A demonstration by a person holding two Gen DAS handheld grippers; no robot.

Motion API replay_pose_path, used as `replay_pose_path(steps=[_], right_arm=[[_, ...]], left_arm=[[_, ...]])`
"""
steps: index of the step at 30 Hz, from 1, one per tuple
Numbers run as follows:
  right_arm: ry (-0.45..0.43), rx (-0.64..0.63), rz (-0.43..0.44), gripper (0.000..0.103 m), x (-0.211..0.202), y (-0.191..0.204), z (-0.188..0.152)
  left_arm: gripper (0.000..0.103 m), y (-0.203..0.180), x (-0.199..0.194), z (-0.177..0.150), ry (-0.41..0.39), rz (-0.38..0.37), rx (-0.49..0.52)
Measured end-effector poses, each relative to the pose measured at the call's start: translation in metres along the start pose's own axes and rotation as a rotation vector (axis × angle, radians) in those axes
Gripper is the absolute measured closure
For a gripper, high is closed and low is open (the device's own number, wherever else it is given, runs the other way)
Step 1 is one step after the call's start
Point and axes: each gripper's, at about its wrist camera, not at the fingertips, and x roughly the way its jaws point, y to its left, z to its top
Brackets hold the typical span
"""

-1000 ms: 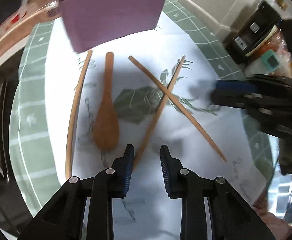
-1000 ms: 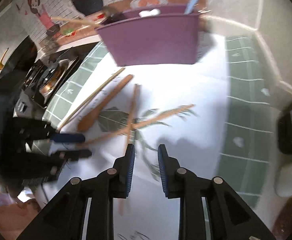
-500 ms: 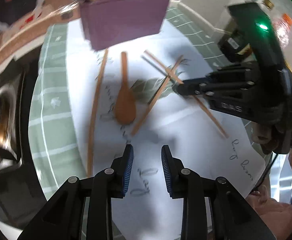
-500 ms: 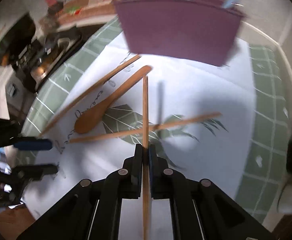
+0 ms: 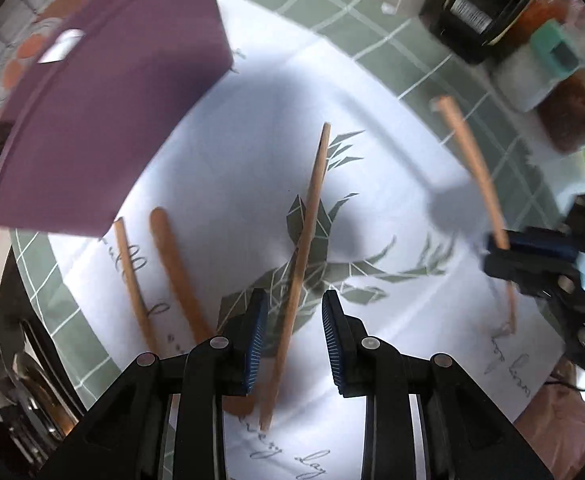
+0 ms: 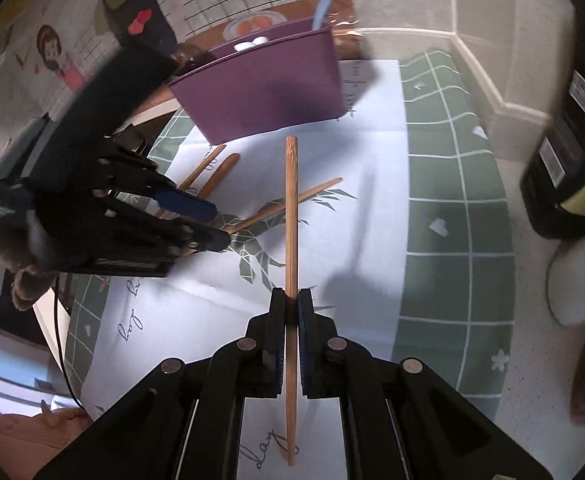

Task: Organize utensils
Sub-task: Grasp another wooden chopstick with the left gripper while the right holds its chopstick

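With the right hand-held gripper [image 6: 291,306] clamped on one chopstick [image 6: 291,216] lifted toward the purple holder [image 6: 268,92], the left hand-held gripper [image 5: 294,330] hangs partly open, gripping nothing, over another chopstick [image 5: 306,236], while a third and the wooden spoon [image 5: 176,268] lie on the desk [image 5: 392,184], unsorted.

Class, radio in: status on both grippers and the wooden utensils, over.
Right gripper shut on thin wooden chopstick. Left gripper open over second chopstick. Purple holder ahead, nothing blocking.
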Motion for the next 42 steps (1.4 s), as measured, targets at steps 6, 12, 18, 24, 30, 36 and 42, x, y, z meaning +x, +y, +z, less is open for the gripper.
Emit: replay_pose_path(steps=[6, 12, 18, 24, 30, 36, 42], right_arm=[[-0.022, 0.027, 0.013, 0.098, -0.003, -0.011, 0.003], [-0.073, 0.026, 0.027, 0.098, -0.017, -0.016, 0.018], [0.050, -0.044, -0.029, 0.092, 0.016, -0.014, 0.032], [0.095, 0.033, -0.079, 0.073, 0.052, -0.013, 0.034], [0.057, -0.092, -0.195, 0.088, 0.069, 0.015, 0.033], [0.008, -0.194, -0.158, 0.098, 0.055, 0.034, 0.025], [-0.138, -0.127, -0.038, 0.098, -0.014, 0.035, 0.036]], left_arm=[[0.093, 0.008, 0.008, 0.015, 0.003, -0.045, -0.147], [0.097, 0.030, -0.008, -0.028, -0.221, -0.178, -0.430], [0.097, 0.043, -0.020, -0.097, -0.355, -0.245, -0.689], [0.097, 0.050, -0.040, -0.153, -0.477, -0.252, -0.783], [0.097, 0.043, -0.040, -0.165, -0.506, -0.231, -0.787], [0.097, 0.042, -0.047, -0.168, -0.546, -0.224, -0.784], [0.097, 0.047, -0.082, -0.175, -0.656, -0.215, -0.767]])
